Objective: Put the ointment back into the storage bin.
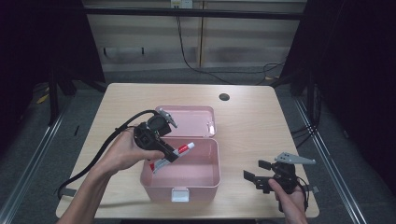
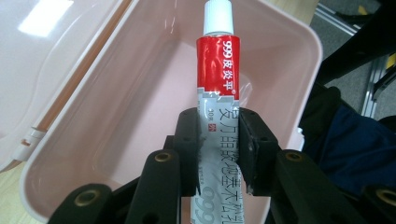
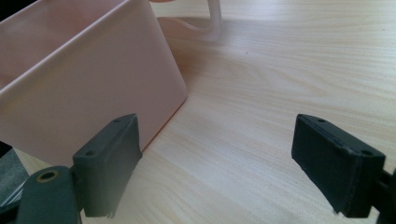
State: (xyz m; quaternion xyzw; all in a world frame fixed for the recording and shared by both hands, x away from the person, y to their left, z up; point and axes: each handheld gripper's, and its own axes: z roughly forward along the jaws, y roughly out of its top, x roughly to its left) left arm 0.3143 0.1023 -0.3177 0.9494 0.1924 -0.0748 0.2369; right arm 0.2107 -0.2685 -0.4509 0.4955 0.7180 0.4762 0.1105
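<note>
The left gripper [image 1: 164,154] pinches the ointment tube [image 2: 219,93] over the pink box [image 1: 211,179]; next it should lower and let go, while the right gripper [image 1: 259,173] waits spread wide

- The bench [image 1: 261,116] has a pale wood-grain top with rounded corners and a dark round hole [image 1: 224,97] near its far edge.
- Beyond the bench stands a light panelled wall [image 1: 154,32], with black cables [image 1: 187,56] hanging down it.
- Grey floor [image 1: 65,112] surrounds the bench.
- Either side of the bench lies in darkness.
</note>
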